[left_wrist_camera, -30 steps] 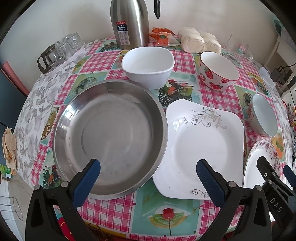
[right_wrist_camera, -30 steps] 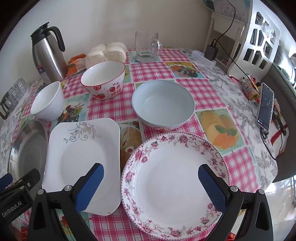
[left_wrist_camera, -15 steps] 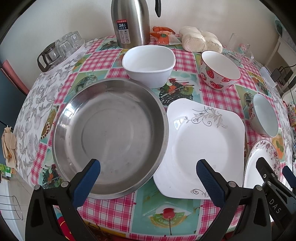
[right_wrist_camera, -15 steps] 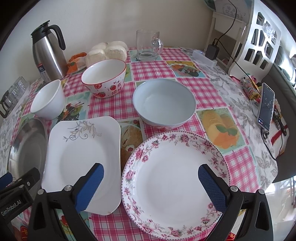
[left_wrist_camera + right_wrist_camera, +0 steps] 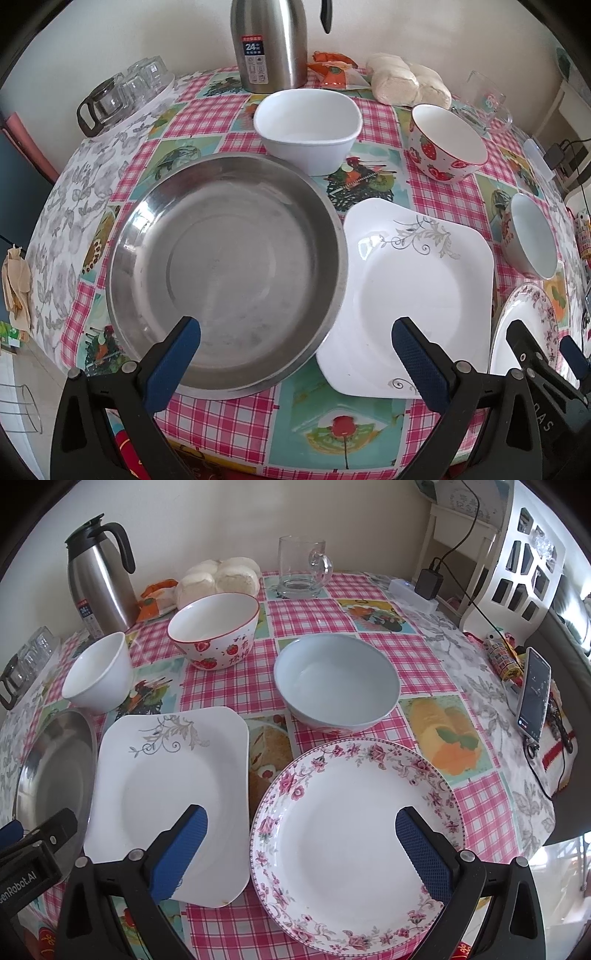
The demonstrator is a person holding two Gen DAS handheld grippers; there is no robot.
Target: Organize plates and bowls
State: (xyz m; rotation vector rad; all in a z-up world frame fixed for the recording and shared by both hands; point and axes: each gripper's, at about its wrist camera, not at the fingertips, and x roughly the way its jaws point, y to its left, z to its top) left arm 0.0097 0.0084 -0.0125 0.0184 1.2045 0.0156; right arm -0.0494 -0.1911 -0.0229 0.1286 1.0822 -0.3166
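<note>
A round steel pan (image 5: 229, 269) sits at the table's front left, its rim overlapping the square white plate (image 5: 413, 295) beside it. A flowered round plate (image 5: 354, 838) lies to the right. Behind them stand a white square bowl (image 5: 308, 129), a strawberry bowl (image 5: 216, 629) and a pale blue bowl (image 5: 336, 683). My left gripper (image 5: 295, 360) hovers open over the near edges of the pan and the square plate. Above the flowered plate's near half, my right gripper (image 5: 301, 853) is open. Neither holds anything.
A steel thermos (image 5: 267, 40), a bag of buns (image 5: 218, 579), a snack packet (image 5: 332, 70) and a glass mug (image 5: 301, 566) stand along the back. Glassware (image 5: 122, 92) sits at back left. A phone (image 5: 533, 698) and cables lie at the right edge.
Both views have shifted slightly, the table contents sitting a little lower in frame. Nothing on the table has moved and both grippers stay open.
</note>
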